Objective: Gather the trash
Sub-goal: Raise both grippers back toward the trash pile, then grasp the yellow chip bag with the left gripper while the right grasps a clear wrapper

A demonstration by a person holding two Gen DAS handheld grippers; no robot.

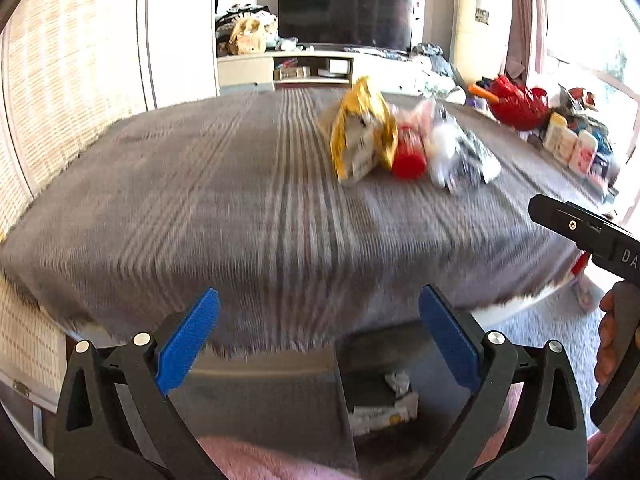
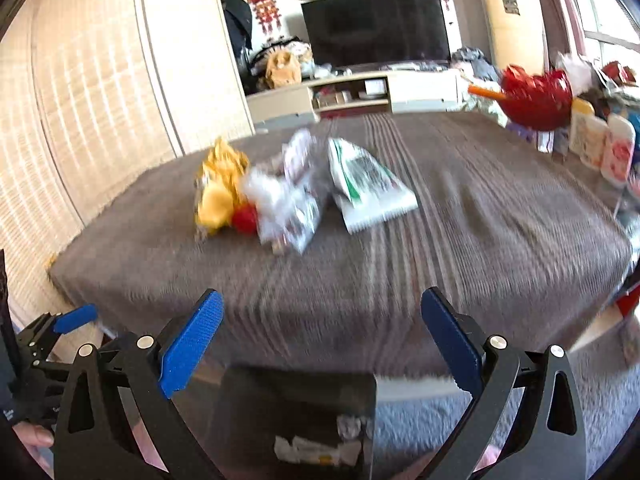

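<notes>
Trash pile sits on the grey striped cloth (image 1: pixel 240 200) covering the table, toward the far side, well apart from both grippers. Frames are motion-blurred; labels unreadable.

Pile contents, left wrist view: crumpled yellow wrapper (image 1: pixel 360 136) at left, red cylindrical item (image 1: pixel 408 156) just right of it and touching, then a white-and-silver crinkled wrapper (image 1: pixel 460 156) at right. Right wrist view also shows a white packet with green print (image 2: pixel 368 184) lying just right of the pile, on the cloth.

Dark bin (image 1: pixel 376 384) stands on the floor at the near edge of the table, below the cloth's fringe. Inside: crumpled white paper and a pale wrapper, partly visible.

Left gripper (image 1: pixel 320 344): blue pads spread wide, nothing between them, held over the near table edge above the bin. Right gripper (image 2: pixel 322 344): pads likewise spread wide, empty, at the near edge above the bin. A hand (image 1: pixel 610 340) grips the right gripper's handle at the right margin of the left wrist view.

Surroundings: red bowl-like object (image 2: pixel 536 96) at far right, row of pale bottles (image 2: pixel 600 144) near it along the right side. Television (image 1: pixel 344 12) on a low white cabinet (image 1: pixel 312 68) beyond the table.
</notes>
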